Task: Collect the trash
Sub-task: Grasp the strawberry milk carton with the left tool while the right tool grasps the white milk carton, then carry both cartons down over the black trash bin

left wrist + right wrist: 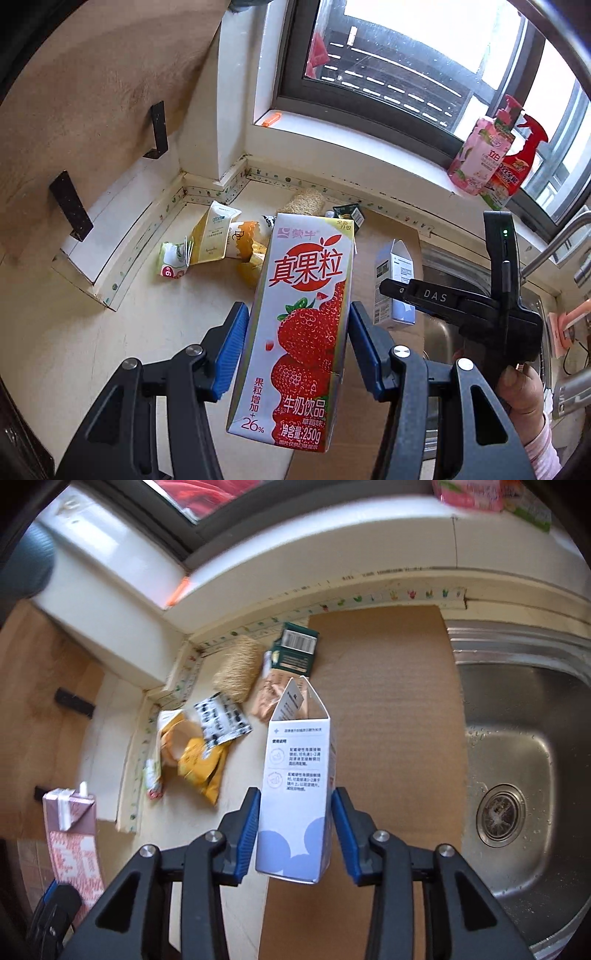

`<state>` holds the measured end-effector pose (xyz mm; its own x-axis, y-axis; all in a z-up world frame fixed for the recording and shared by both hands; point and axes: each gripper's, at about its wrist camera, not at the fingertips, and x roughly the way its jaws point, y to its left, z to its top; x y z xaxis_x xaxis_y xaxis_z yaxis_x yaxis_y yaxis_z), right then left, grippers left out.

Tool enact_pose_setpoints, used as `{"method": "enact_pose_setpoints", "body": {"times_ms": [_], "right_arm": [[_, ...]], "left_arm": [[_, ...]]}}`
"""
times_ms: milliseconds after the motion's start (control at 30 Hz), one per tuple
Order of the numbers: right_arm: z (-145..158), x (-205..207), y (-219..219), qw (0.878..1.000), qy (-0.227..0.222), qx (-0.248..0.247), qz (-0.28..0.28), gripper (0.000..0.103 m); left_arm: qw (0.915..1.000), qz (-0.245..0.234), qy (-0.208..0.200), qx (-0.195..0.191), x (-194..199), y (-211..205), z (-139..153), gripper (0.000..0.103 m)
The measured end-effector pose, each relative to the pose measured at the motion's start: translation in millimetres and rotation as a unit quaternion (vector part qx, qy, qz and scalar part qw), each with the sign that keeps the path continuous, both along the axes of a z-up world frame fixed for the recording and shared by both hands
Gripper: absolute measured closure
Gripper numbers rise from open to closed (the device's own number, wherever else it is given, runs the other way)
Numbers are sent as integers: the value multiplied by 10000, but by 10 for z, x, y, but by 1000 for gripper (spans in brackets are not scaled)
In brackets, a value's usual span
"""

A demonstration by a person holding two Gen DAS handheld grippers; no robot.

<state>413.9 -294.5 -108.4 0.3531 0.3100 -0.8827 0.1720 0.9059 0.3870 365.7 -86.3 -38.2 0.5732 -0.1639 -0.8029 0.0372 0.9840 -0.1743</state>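
Here I have the left hand-held gripper point(297, 345) closed on a strawberry milk carton point(301, 332), its blue pads pressed against both narrow sides, the carton lifted clear of the counter point(140, 325) and standing nearly upright with the printed face toward my camera. My right hand-held gripper point(295, 834) is clamped the same way on a white and blue box point(297, 794), whose top flaps stand open; it too hangs above the counter, over the edge of a brown cardboard sheet point(391, 701).

In the left wrist view the box and the black body of the right tool show to the right of the carton, near the sink. In the right wrist view the milk carton appears at the near left edge, with its straw taped on top.

More trash lies at the far left of the counter, close to the wall corner: a yellow snack bag point(201, 771), a black and white sachet point(219, 720), a dark green box point(295, 651) and a small crumpled wrapper point(173, 260). A straw-coloured scrubber point(238, 670) lies among them. The steel sink point(517, 738) sits to the right of the cardboard. Two detergent bottles point(495, 155) stand on the windowsill at far right.
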Motion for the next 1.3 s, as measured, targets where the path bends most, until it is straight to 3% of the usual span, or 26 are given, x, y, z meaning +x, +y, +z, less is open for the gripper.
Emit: {"method": "enact_pose_setpoints", "body": {"times_ms": [367, 633, 800, 1033, 1200, 1300], "right_arm": [[1189, -1463, 1, 9951, -951, -255, 116, 64], [1513, -2526, 206, 9914, -1193, -499, 198, 64], [1328, -3083, 470, 9918, -1139, -368, 446, 64], [735, -3739, 955, 9908, -765, -292, 1076, 64], [128, -3915, 1274, 9846, -457, -243, 1668, 64], [-337, -3941, 1390, 9811, -282, -278, 1895, 64]], "left_arm": [[9972, -411, -307, -542, -1177, 74, 406, 50], [9950, -651, -367, -659, -2079, 255, 419, 50], [9965, -640, -284, -456, -2556, 442, 192, 49], [9983, -561, -94, -126, -3059, 646, -352, 49], [9990, -351, 280, -6, -3171, 815, -920, 49], [9981, -144, 603, -1, -3203, 925, -1439, 49]]}}
